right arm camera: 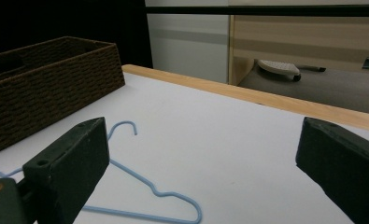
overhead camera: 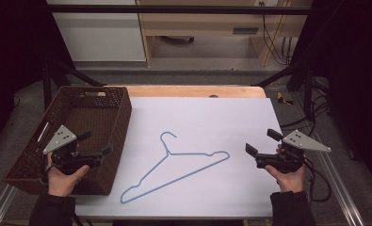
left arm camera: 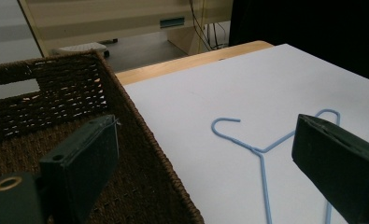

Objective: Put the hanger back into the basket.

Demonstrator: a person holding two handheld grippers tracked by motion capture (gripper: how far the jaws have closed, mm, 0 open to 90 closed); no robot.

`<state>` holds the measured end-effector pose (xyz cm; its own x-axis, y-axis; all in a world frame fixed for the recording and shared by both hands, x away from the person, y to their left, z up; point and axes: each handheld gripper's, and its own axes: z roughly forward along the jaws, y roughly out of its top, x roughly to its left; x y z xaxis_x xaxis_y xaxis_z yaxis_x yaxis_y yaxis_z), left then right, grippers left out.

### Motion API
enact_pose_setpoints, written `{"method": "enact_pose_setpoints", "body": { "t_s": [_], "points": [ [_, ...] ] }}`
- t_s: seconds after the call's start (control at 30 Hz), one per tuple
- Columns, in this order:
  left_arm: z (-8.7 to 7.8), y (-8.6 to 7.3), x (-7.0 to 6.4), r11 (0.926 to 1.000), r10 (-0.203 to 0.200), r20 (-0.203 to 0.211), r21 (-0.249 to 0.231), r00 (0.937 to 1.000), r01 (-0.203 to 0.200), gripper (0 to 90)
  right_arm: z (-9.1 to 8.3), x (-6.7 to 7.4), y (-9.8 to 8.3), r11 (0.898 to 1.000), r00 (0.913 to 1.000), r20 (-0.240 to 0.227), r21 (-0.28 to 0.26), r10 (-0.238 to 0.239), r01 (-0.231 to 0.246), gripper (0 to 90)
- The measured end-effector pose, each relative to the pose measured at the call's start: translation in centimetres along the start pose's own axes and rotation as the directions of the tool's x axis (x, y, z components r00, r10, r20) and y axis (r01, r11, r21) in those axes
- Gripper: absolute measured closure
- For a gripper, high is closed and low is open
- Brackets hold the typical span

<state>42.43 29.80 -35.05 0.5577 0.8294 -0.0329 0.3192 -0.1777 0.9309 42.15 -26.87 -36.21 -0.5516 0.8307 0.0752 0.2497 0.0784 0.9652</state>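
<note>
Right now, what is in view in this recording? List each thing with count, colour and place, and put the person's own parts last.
hanger: one, light blue wire, flat on the white sheet mid-table, hook pointing away from the person.
basket: one, dark brown wicker, at the table's left edge, nothing visible inside.
white sheet: one, covering most of the table top.
table: one, pale wood edge showing at the far side.
cabinets: white and pale wood, on the floor beyond the table.
left gripper: one, black, jaws open, over the basket's near part.
right gripper: one, black, jaws open, over the sheet's right edge.
</note>
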Motion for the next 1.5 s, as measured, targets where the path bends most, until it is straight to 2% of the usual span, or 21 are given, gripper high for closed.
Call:
{"method": "enact_pose_setpoints", "body": {
  "t_s": [0.2,0.57,0.63,0.8,0.97,1.07,1.13,1.2,1.23,1.27,1.33,1.47,1.5],
  "points": [
    [0.3,0.4,-0.8,0.9998,0.015,0.008,0.009,0.9999,-0.016,7.5,-0.2,-0.1,0.0,1.000,0.9999,0.009,0.004,0.007,-0.007,3.3],
    [1.8,1.1,-3.1,0.9973,0.062,0.044,0.036,0.9971,-0.064,9.0,-0.1,0.5,0.1,1.000,0.9999,0.008,0.014,-0.010,0.010,3.2],
    [2.4,1.0,-3.8,0.9952,0.078,0.058,0.056,0.9953,-0.081,9.2,0.0,0.6,0.2,1.000,0.9999,0.004,0.016,-0.009,0.009,3.2],
    [3.4,0.8,-4.6,0.9913,0.090,0.075,0.089,0.9930,-0.097,9.4,0.2,0.7,0.1,1.000,0.9999,0.002,0.028,-0.014,0.014,3.2],
    [4.7,0.4,-5.6,0.9826,0.105,0.089,0.144,0.9905,-0.117,9.4,0.4,1.0,0.1,0.999,0.9998,-0.001,0.032,-0.019,0.019,3.2],
    [5.5,0.2,-6.0,0.9754,0.114,0.096,0.179,0.9889,-0.129,9.8,0.6,1.1,0.0,0.999,0.9998,-0.001,0.037,-0.022,0.022,3.2],
    [6.2,-0.1,-6.3,0.9667,0.120,0.104,0.214,0.9873,-0.140,10.4,0.6,1.2,0.0,0.999,0.9997,-0.003,0.039,-0.023,0.023,3.2],
    [7.1,-0.4,-6.6,0.9549,0.128,0.116,0.254,0.9850,-0.154,11.3,0.6,1.2,0.1,0.999,0.9996,-0.003,0.039,-0.027,0.027,3.2],
    [7.1,-0.4,-6.6,0.9549,0.128,0.116,0.254,0.9850,-0.154,11.5,0.6,1.2,0.1,0.999,0.9997,-0.003,0.036,-0.026,0.026,3.2],
    [7.9,-0.6,-6.9,0.9407,0.144,0.127,0.290,0.9813,-0.176,12.2,0.5,1.3,0.1,0.999,0.9997,-0.005,0.035,-0.025,0.025,3.2],
    [8.6,-0.8,-7.2,0.9292,0.148,0.133,0.321,0.9800,-0.184,13.0,0.5,1.3,0.2,0.999,0.9996,-0.005,0.036,-0.028,0.029,3.3],
    [9.7,-0.9,-7.8,0.9146,0.154,0.146,0.353,0.9773,-0.197,14.8,0.5,1.4,0.2,0.999,0.9995,-0.009,0.037,-0.030,0.031,3.3],
    [9.7,-0.9,-7.8,0.9146,0.154,0.146,0.353,0.9773,-0.197,15.2,0.5,1.4,0.2,0.999,0.9995,-0.009,0.037,-0.030,0.031,3.3]
  ]
}}
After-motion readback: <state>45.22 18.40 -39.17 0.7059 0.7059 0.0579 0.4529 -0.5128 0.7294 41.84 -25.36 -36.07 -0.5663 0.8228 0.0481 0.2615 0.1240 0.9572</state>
